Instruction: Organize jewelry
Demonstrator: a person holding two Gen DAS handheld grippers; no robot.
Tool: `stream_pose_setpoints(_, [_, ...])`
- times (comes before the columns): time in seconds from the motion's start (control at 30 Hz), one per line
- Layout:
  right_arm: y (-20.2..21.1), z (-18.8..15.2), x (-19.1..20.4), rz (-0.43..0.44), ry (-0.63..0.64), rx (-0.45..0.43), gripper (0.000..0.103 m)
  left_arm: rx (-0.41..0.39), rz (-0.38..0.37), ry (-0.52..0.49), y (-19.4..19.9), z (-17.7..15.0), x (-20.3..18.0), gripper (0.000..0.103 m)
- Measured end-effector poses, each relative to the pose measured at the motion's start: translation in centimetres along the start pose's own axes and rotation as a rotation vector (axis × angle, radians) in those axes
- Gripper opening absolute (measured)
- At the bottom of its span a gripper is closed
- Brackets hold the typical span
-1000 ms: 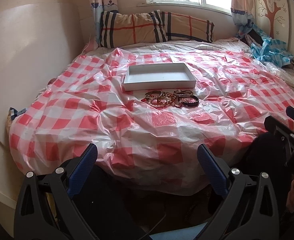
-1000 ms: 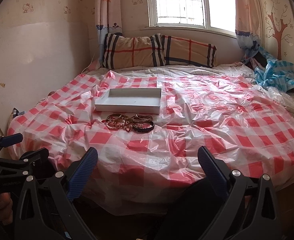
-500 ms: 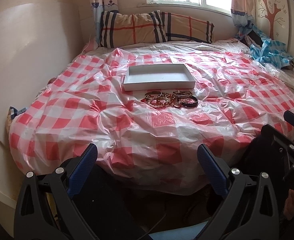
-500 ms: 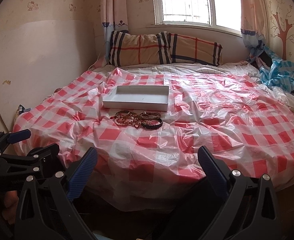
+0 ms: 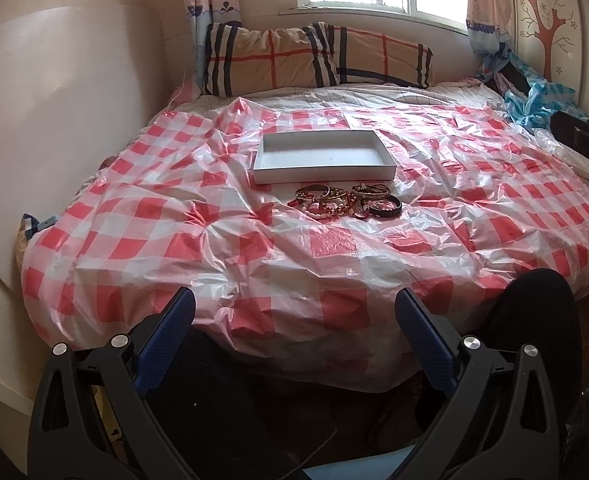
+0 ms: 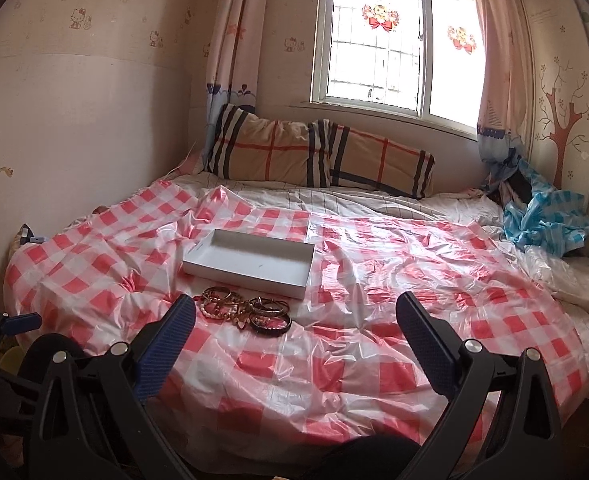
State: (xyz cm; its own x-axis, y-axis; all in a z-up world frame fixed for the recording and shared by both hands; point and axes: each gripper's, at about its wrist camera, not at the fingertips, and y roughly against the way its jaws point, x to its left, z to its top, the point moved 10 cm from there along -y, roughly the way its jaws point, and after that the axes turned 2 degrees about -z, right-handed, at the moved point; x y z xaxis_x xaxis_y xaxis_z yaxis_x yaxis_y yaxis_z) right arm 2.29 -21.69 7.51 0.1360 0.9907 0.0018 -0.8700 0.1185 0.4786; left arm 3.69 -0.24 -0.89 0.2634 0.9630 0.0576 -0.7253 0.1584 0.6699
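Task looks barely started, maybe not at all. White box point(image 5: 323, 156) sits on the bed point(image 5: 254, 248), just above centre frame in left wrist view, and it's empty inside, nothing sorted into it yet. The jewelry pile point(image 5: 348, 202) lies on the checked plastic sheet point(image 5: 174, 216) just below the box's near edge, close but not touching as far as I can tell; bangles, a bead strand and a dark band all tangled together, approx. centre frame.

Left tongs point(image 5: 294, 332) at bottom of frame: spread wide, holding nothing, well short of the pile. Right tongs point(image 6: 294, 336) also wide apart w/ nothing between them; in right wrist view the pile point(image 6: 246, 314) shows just beside the left finger tip, lower centre-left.

Left to do, by my read: everything, i.e. separate each piece and move it into the box.
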Motion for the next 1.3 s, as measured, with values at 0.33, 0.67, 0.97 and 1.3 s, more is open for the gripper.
stream_pose_setpoints(0.33, [-0.2,-10.3,3.7,0.089,-0.123,0.243,0.096,0.018,-0.002,0.000,-0.4,-0.1,-0.1,0.097])
stream_pose_setpoints(0.67, [-0.4,-11.1,6.1,0.130,-0.080,0.262,0.096,0.024,0.008,0.006,-0.5,-0.2,0.1,0.097])
stream_pose_setpoints(0.97, [-1.2,-10.9,6.3,0.137,-0.072,0.264,0.096,0.042,0.021,0.013,-1.4,-0.3,0.5,0.097])
stream_pose_setpoints(1.3, [-2.5,-10.4,6.4,0.147,-0.085,0.262,0.096,0.059,0.024,0.010,-2.4,-0.3,0.6,0.097])
